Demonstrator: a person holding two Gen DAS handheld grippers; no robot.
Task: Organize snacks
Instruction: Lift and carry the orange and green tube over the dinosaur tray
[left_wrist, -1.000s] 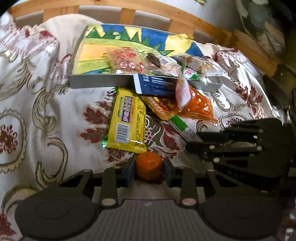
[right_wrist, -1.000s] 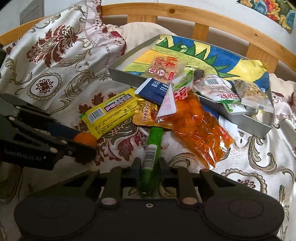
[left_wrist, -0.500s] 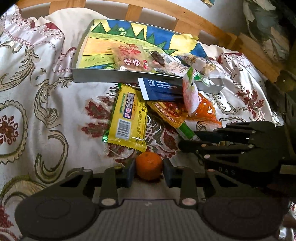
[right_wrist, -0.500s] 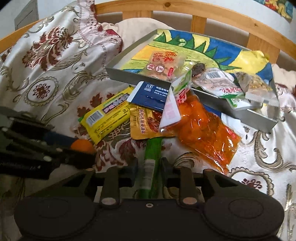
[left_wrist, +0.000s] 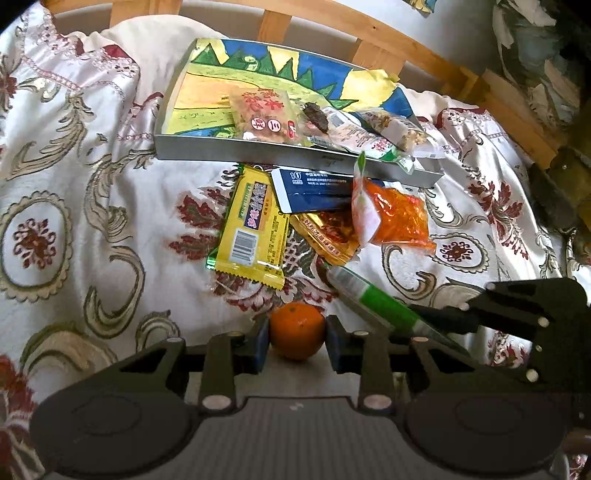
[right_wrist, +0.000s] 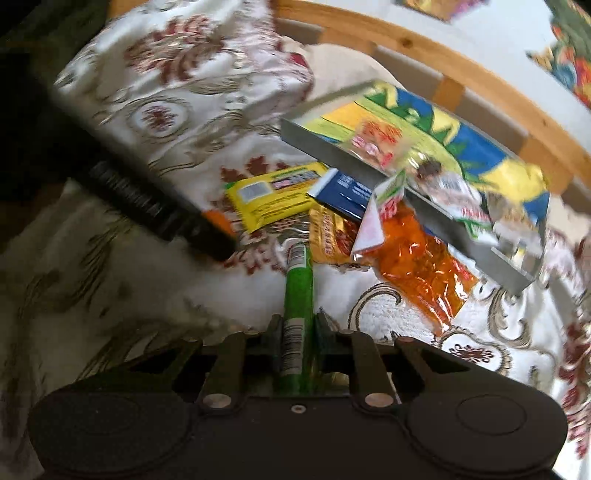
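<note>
My left gripper (left_wrist: 297, 341) is shut on a small orange fruit (left_wrist: 297, 336), held above the bedspread. My right gripper (right_wrist: 297, 341) is shut on a long green snack stick (right_wrist: 297, 295); the stick also shows in the left wrist view (left_wrist: 373, 301), lifted off the cloth. A grey tray (left_wrist: 258, 151) with a colourful drawing inside holds several snack packets. In front of it lie a yellow packet (left_wrist: 255, 229), a dark blue packet (left_wrist: 314, 188), a gold packet (left_wrist: 325, 232) and an orange bag (left_wrist: 395, 218).
The patterned bedspread (left_wrist: 92, 206) covers the bed. A wooden headboard (left_wrist: 406, 48) runs behind the tray. A pillow (right_wrist: 177, 66) rises at the left in the right wrist view.
My right gripper has pulled the green stick out from under the pile and lifted it. My left gripper has risen a little with the orange fruit. The right wrist view is blurred by motion.
</note>
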